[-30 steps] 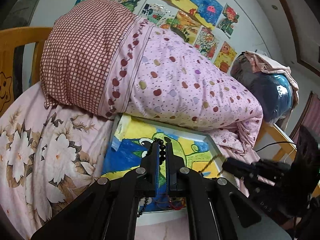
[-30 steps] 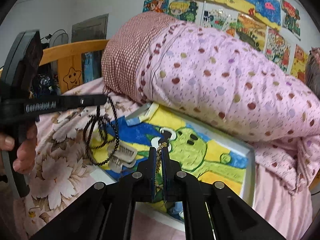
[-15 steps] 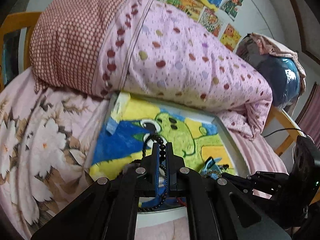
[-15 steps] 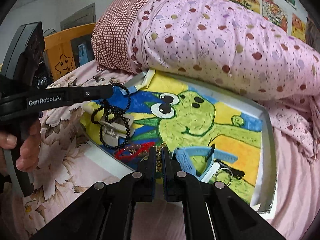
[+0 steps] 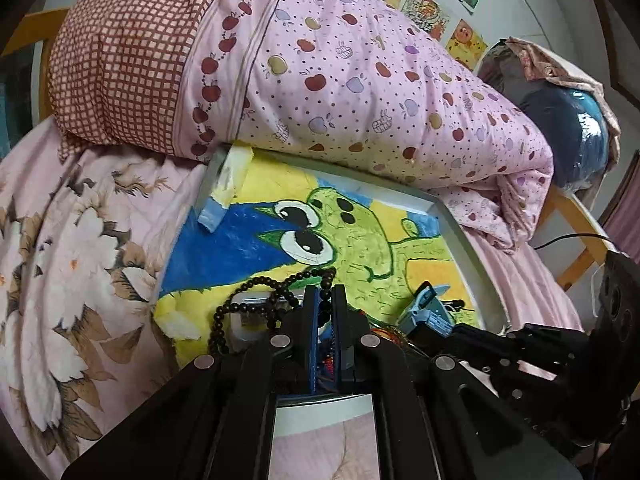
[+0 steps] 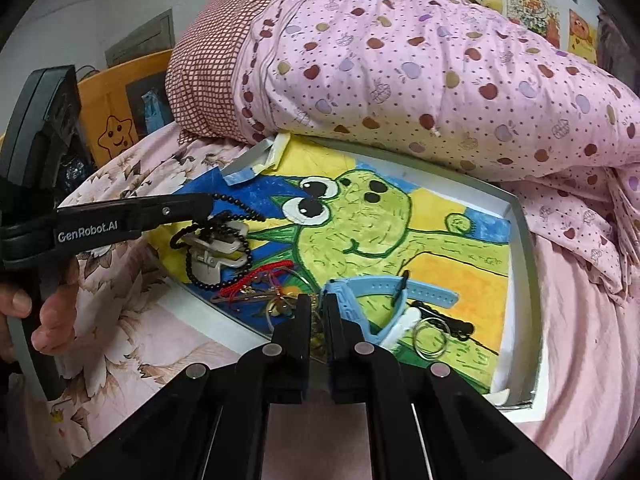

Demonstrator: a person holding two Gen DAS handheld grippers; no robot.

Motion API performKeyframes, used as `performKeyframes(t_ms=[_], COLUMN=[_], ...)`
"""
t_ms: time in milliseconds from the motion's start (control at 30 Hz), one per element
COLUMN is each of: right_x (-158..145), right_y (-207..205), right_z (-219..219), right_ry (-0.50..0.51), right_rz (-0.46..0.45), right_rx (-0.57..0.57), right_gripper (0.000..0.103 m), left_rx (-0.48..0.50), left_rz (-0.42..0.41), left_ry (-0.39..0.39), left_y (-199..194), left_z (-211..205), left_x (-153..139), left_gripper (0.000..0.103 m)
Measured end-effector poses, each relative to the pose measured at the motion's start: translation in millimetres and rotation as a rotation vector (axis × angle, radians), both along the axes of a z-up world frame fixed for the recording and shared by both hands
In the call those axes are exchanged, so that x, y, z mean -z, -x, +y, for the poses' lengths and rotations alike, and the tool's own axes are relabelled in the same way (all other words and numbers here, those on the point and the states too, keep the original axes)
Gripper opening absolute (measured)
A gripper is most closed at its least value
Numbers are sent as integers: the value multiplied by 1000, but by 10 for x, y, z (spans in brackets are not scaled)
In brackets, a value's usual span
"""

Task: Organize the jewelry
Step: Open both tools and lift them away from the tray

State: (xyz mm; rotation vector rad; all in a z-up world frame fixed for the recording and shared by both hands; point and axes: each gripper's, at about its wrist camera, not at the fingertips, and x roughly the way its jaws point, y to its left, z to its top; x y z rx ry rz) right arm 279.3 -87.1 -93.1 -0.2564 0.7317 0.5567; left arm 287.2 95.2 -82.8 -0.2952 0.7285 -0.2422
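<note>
Jewelry lies heaped at the near-left part of a shallow tray (image 6: 524, 240) lined with a green frog drawing, which rests on a floral bed sheet (image 5: 68, 240) against a rolled pink apple-print quilt (image 6: 420, 72). The left gripper (image 5: 325, 292) is clenched on a black bead necklace (image 5: 256, 284), a few beads pinched between its narrow jaws while the remaining loops drape over a white hair clip (image 6: 212, 252) on the tray. From the right wrist view, the same strand hangs from the left gripper's tip and curls around the clip. The right gripper (image 6: 316, 304) has its jaws nearly together around a thin gold chain (image 6: 317, 328) at the tray's near edge, grasping it. Just left of that gripper sits a tangle of red cord (image 6: 256, 278) and small gold pieces. To its right lie a light blue watch strap (image 6: 400, 286), a silver ring (image 6: 430, 338) and a small black item beside the ring.
</note>
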Motion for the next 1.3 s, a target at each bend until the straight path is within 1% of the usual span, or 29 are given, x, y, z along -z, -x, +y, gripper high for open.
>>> performKeyframes(t_ms=[33,100,133,167,267,300,333,367,400,433,467,533,600,667,733,767,800,833,867,933,1033,1167,1300], right_x=[-16,-68,-84,-114,-197,-231,-265,-301,-342,-370,-416,-486,-572,-647,-713,-757,-799,-837,-864,-925,-1014,-1143,-1224], right_y=[4,17,23,32,45,55,66,81,106,118,141,175,232,292,350,388,427,464,490,550,667,866,1090], right_z=[-20,-76,-91,-115,-173,-202,-231,-262,-294,-309,-337,-379,-435,-488,-538,-570,-601,-629,-647,-692,-750,-827,-893], right_ry=[-4,-20,-25,-32,-44,-54,-66,-80,-94,-103,-113,-125,-143,-160,-176,-186,-196,-204,-210,-223,-240,-266,-284], right_rz=[-2,-13,-17,-23,-37,-41,-46,-54,-64,-70,-79,-94,-114,-135,-153,-164,-175,-187,-196,-212,-243,-289,-319], right_rx=[7,25,31,38,57,66,74,83,90,92,97,105,114,122,129,133,136,141,144,148,149,139,129], right_gripper=[15,27,28,29,30,37,41,50,55,56,58,63,72,78,79,82,86,87,89,91,94,103,103], left_rx=[-3,-5,-5,-5,-1,-1,-3,-7,-11,-14,-15,-19,-24,-30,-38,-41,-45,-47,-51,-63,-81,-99,-110], left_rz=[-2,-2,-5,-10,-27,-31,-36,-42,-51,-66,-75,-90,-102,-111,-125,-133,-142,-152,-167,-198,-215,-253,-308], left_ry=[-16,-22,-22,-22,-36,-42,-46,-48,-48,-44,-41,-43,-51,-66,-85,-94,-101,-103,-97,-83,-91,-90,-101], left_y=[4,13,21,28,65,77,91,108,127,160,184,233,270,307,355,385,422,459,502,604,702,841,1056], left_z=[-11,-26,-35,-45,-82,-97,-110,-119,-130,-136,-142,-167,-194,-230,-269,-291,-315,-331,-336,-337,-347,-362,-415], left_x=[-13,-29,-40,-54,-109,-133,-157,-180,-204,-232,-255,-313,-364,-418,-468,-493,-520,-538,-551,-595,-672,-820,-974], left_gripper=[6,15,23,29,30,30,35,43,47,54,59,65,65,65,66,69,74,90,98,99,99,99,101])
